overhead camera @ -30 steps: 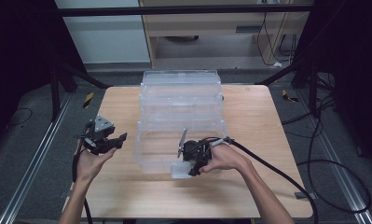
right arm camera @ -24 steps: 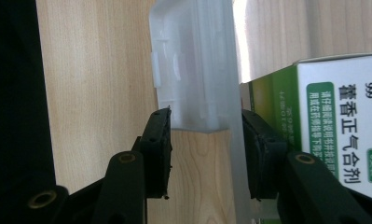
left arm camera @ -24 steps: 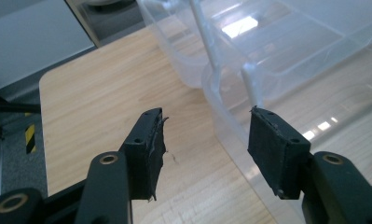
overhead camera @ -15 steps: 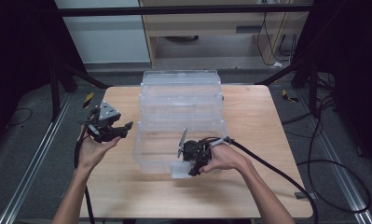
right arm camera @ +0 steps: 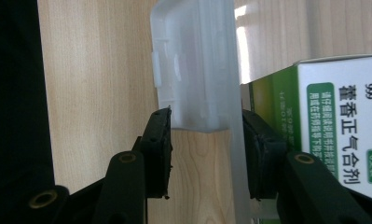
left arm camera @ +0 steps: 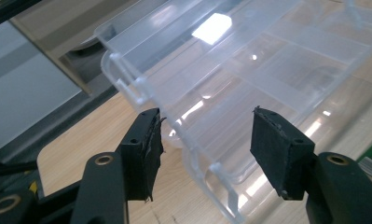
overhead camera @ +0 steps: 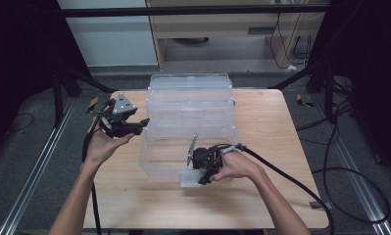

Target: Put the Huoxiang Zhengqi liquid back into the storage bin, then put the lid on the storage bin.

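**A:** High view first: there's a clear plastic organizer box (overhead camera: 190, 125) sitting mid-table (overhead camera: 281, 196), lid area toward the back. The left gripper (overhead camera: 139, 123) is held up just off the box's left edge, not touching it as far as I can see. The right gripper (overhead camera: 195, 171) is down at the box's front edge, where a small latch tab (overhead camera: 189, 180) sticks out.

**B:** And the left gripper view?

**A:** The left gripper (left arm camera: 206, 140) has its jaws spread wide, and they've just been opening a bit more. Nothing between the pads, the box's rim and hinge corner (left arm camera: 127, 84) just sit beyond them, over the wood.

**B:** Right gripper view?

**A:** The right gripper (right arm camera: 206, 140) has the frosted latch tab (right arm camera: 193, 70) and the box's front wall between its jaws. Looks like it's pinching the wall there, both pads up against plastic. Behind the wall, inside the box, there's a green and white medicine carton (right arm camera: 333, 121).
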The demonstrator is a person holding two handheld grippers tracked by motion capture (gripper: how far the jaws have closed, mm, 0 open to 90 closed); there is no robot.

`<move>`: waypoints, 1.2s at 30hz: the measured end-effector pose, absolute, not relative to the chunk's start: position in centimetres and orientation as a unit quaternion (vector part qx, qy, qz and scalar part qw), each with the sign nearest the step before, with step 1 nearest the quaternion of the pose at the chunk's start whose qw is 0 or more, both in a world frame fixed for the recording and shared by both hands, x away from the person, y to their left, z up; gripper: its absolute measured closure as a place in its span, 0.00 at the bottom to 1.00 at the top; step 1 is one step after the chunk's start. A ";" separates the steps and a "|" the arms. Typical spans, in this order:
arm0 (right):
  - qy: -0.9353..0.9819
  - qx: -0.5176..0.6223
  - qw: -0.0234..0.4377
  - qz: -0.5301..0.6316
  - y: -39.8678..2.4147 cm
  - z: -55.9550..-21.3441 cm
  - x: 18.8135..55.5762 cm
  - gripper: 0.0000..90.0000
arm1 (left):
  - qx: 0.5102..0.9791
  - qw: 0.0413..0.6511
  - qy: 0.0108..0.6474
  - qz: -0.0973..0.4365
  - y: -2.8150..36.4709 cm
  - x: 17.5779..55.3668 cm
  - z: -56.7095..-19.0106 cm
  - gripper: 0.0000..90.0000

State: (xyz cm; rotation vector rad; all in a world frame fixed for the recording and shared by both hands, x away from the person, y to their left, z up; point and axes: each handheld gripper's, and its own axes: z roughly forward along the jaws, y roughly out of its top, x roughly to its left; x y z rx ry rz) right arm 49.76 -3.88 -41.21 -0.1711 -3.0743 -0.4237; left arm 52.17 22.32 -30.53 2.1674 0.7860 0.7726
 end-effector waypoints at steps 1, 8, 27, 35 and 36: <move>-0.989 -0.054 0.016 -0.140 -3.9 -41.3 49.8 0.64 | 0.838 0.346 0.299 0.298 22.1 52.2 -30.4 0.47; -0.989 -0.048 0.015 -0.139 -3.9 -41.2 49.8 0.65 | 0.849 0.342 0.278 0.292 20.8 52.8 -29.7 0.46; -0.989 -0.046 0.014 -0.142 -4.0 -41.2 49.7 0.65 | 0.904 0.295 0.168 0.261 17.2 55.8 -28.7 0.44; -0.989 -0.041 0.010 -0.144 -4.1 -41.3 49.6 0.65 | 0.920 0.267 0.144 0.247 16.4 57.3 -28.9 0.45; -0.989 -0.042 0.010 -0.144 -4.1 -41.3 49.6 0.65 | 0.922 0.266 0.142 0.244 16.3 57.4 -29.0 0.45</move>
